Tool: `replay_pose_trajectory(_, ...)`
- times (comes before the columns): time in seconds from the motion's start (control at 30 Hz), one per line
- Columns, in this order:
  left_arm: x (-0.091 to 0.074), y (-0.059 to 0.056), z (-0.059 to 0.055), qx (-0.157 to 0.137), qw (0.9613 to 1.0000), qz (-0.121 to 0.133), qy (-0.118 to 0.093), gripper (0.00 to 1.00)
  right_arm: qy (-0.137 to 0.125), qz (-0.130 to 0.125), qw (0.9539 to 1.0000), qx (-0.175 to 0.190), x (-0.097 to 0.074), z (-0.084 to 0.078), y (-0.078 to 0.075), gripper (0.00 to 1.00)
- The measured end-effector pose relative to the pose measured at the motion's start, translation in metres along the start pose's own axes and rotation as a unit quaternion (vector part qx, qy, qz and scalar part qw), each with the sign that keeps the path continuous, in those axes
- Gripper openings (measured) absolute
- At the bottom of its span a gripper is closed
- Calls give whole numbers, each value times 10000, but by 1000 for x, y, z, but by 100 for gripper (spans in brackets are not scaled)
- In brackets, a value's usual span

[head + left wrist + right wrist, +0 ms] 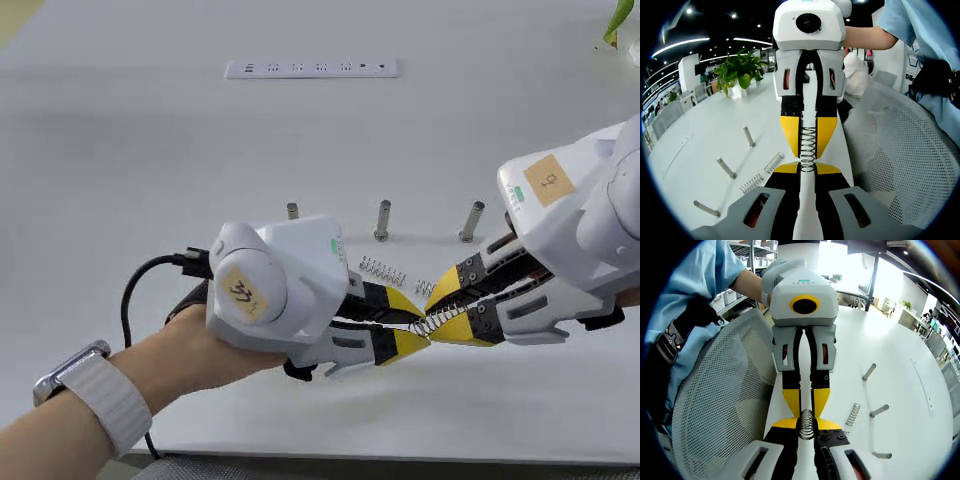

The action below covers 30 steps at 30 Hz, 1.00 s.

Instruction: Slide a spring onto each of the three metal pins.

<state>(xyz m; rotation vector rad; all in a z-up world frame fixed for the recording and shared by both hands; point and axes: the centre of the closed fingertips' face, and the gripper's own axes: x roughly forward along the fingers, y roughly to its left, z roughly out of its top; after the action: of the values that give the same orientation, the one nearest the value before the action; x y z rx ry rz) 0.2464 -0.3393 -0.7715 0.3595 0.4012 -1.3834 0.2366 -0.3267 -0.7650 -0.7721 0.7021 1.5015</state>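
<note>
**Desk:** One spring (808,145) is the subject. Where is it?

**Photographer:** Off the table, held in the air between two grippers that meet tip to tip.

**Desk:** And the jaws?

**Photographer:** The left gripper (808,169) has its yellow-tipped jaws clamped on one end of the spring. The right gripper (807,423) is clamped on the other end.

**Desk:** Other springs?

**Photographer:** A loose spring (382,271) lies flat on the white table (150,150) just behind the left gripper's jaws. A second loose spring (425,288) lies close by the right gripper's tips.

**Desk:** The pins?

**Photographer:** Upright in a row behind those springs, as the head view has them: left pin (293,211), middle pin (382,220), right pin (471,221), each one bare.

**Desk:** Further out?

**Photographer:** A hand (190,350) with a white watch band (95,390) grips the left gripper. A power strip (311,68) lies well beyond the pins. A mesh chair back (725,405) sits at the table's near edge.
</note>
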Motion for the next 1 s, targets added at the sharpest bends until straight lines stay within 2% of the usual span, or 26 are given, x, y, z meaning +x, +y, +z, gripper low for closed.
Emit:
replay_pose_trajectory(0.17, -1, 1, 1, -37, 9999, 70, -72, 7, 3, -3, 10000, 13, -1, 0, -2, 7)
replay_pose_trajectory(0.5, -5, 2, 0, -362, 9987, 255, -249, 7, 36, 69, 10000, -40, 0, 4, -1, 7)
replay_pose_trajectory(0.6, -8, 6, -1, -579, 9971, 357, -350, 7, 10, 65, 10000, -36, 0, 6, -2, 7)
replay_pose_trajectory(0.7, -14, 9, -3, -868, 9938, 502, -475, 8, 50, 61, 10000, -55, 1, 5, -3, 7)
replay_pose_trajectory(0.9, -27, 17, -14, -1125, 9885, 878, -508, 20, 80, 79, 9999, -86, 2, 4, -2, 7)
replay_pose_trajectory(1.0, -34, 23, -22, -1237, 9858, 1051, -434, 28, 87, 89, 9999, -98, 3, 4, -3, 8)
